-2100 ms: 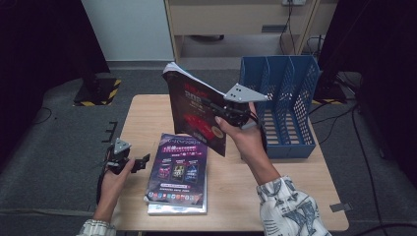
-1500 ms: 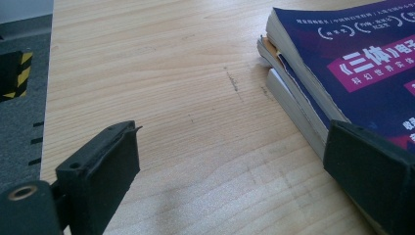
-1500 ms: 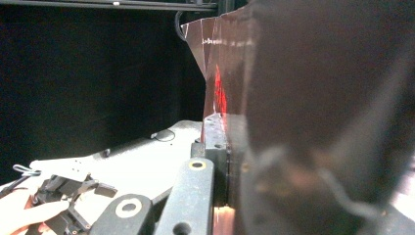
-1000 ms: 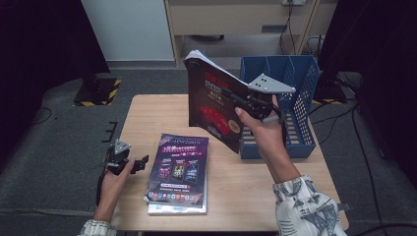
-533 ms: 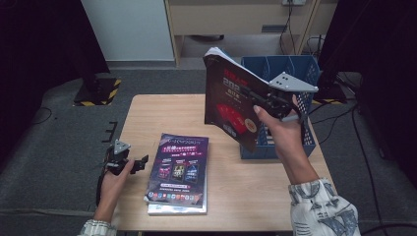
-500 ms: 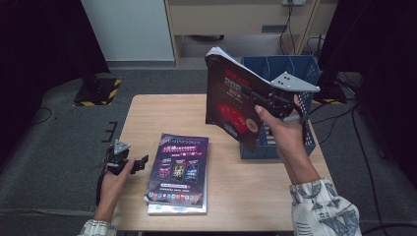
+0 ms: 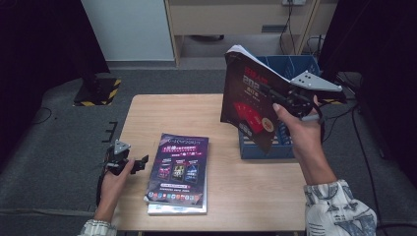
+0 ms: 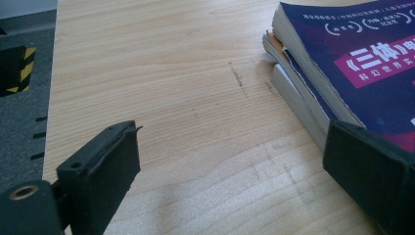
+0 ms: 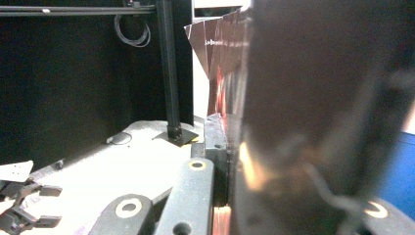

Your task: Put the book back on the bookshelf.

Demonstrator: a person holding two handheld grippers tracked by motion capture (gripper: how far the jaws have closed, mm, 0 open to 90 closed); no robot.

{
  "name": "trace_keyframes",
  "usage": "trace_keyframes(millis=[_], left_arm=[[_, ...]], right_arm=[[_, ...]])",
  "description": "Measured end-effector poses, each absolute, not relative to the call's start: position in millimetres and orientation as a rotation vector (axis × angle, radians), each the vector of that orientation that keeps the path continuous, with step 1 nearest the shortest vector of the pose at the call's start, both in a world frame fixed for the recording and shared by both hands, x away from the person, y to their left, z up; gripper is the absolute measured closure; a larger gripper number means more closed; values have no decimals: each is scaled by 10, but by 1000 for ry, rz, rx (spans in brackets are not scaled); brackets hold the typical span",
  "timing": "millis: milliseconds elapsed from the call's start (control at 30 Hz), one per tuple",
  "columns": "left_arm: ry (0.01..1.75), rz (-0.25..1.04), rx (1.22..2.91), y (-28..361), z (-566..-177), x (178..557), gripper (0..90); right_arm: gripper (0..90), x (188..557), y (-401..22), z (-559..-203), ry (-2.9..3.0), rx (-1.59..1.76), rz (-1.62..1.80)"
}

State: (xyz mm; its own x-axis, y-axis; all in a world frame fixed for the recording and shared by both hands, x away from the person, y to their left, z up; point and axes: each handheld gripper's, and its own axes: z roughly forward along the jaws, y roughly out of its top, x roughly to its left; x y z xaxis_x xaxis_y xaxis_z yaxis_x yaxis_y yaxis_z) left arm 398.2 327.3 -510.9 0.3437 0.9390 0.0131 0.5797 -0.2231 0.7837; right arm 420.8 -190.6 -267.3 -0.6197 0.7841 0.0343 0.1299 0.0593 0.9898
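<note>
Left hand-held gripper resting at surface near edge, jaws standing wide, gripping nothing; book stack lying just beside it. Right hand-held gripper clamping magazine, holding it upright, long axis near vertical, hanging over near end of blue file rack beyond. Rack slots being hidden behind magazine; target slot unclear.

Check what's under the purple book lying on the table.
The purple book tops a stack: the left gripper view shows at least two more books beneath it. Their covers are hidden, and whether anything lies under them on the table cannot be seen.
</note>
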Motion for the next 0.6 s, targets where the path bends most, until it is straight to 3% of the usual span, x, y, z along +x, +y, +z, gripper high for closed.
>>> trace_keyframes(millis=[600], left_arm=[[1323, 660, 1916, 3276, -5099, 3977, 65]], right_arm=[[869, 4206, -2223, -2682, 1775, 984, 1540]])
